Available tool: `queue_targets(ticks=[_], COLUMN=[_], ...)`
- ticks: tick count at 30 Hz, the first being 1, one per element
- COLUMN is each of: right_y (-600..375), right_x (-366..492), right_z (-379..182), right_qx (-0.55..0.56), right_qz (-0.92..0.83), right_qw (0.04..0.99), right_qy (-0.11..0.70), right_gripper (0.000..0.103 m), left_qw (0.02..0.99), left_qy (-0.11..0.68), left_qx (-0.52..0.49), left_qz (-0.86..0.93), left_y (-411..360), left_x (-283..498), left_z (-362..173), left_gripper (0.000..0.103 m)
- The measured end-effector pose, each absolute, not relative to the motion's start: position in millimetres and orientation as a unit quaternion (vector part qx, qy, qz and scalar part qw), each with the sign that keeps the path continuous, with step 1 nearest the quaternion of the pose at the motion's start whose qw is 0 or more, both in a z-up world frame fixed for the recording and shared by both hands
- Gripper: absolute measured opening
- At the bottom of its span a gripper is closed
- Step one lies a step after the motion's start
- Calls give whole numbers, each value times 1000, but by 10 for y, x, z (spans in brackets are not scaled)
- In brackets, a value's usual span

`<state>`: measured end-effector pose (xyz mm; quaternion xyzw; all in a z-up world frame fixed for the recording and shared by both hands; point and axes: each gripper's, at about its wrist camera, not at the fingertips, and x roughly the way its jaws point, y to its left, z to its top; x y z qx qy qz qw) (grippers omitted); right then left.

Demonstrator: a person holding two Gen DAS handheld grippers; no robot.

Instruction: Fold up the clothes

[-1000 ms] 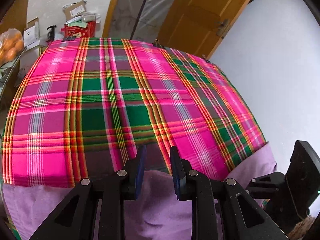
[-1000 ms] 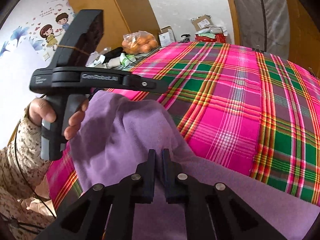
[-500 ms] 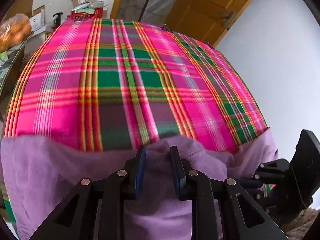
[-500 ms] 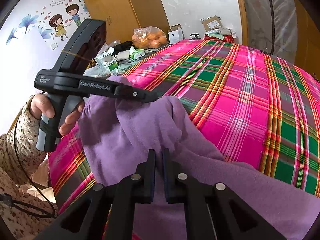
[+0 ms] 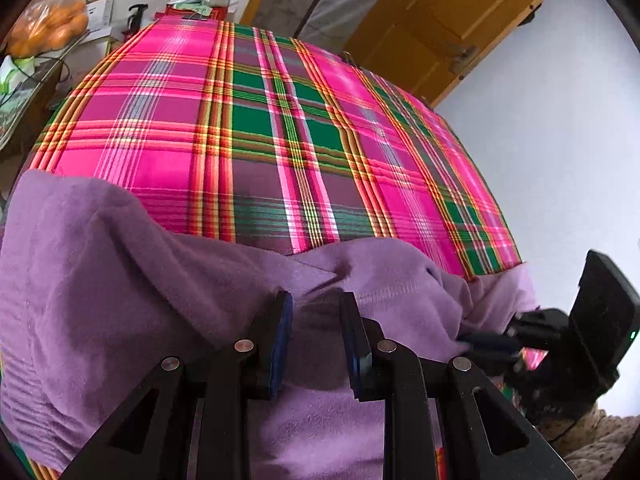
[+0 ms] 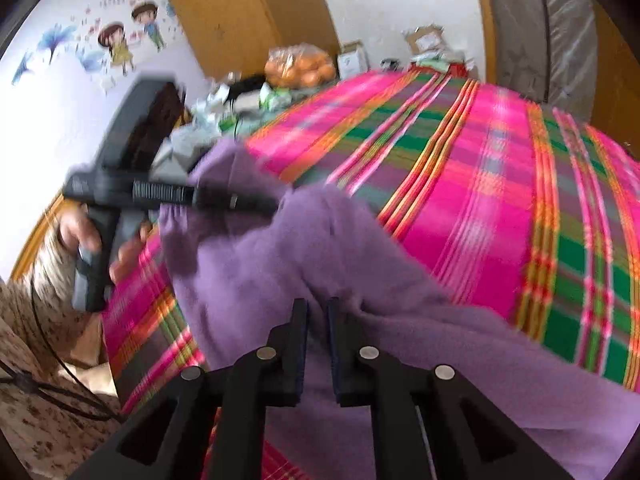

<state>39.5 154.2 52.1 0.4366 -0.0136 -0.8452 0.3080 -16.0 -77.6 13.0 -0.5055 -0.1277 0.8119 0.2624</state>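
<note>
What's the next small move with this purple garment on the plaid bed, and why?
Probably lift the right gripper clear: its jaws are opening, letting go of the purple garment. The left gripper carries a raised fold across the plaid cover, so that hand can lay it down.

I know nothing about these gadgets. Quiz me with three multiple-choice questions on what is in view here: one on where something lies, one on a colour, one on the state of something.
1. Where does the bag of oranges lie?
A. on the purple garment
B. beyond the far end of the plaid cloth
C. between the tongs

2. What colour is the garment being folded?
A. purple
B. white
C. black

3. How does the garment lie?
A. spread flat
B. bunched, part lifted off the plaid cloth
C. rolled into a tube

Answers:
1 B, it lies among the clutter past the cloth's far edge.
2 A, purple in both views.
3 B, folds rise where the left tongs meet it.
</note>
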Motion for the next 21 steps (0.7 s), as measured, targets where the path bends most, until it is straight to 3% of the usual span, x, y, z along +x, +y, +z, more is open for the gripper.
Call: queue_targets(ticks=[4,10,15,21], right_y=[1704,1676,1551,1546], right_x=[169,0,151,157], right_z=[498,240,287,370], right_qx=[448,492,492,475], right_qz=[-838,-787,-776,-804], right_qw=[302,344,375,344], right_qy=[-71,-143,-123,-100], right_gripper=[33,38,38,38], left_qw=[261,259,259,257], left_qy=[-133,-135,-137,-139], left_qx=[-505,-505,-506,-504], left_qz=[812,812,812,813], left_y=[-786,-800,-789,-808], left_x=[-143,-124,-145,-120], left_z=[125,130,125,129], left_gripper=[25,25,25,25])
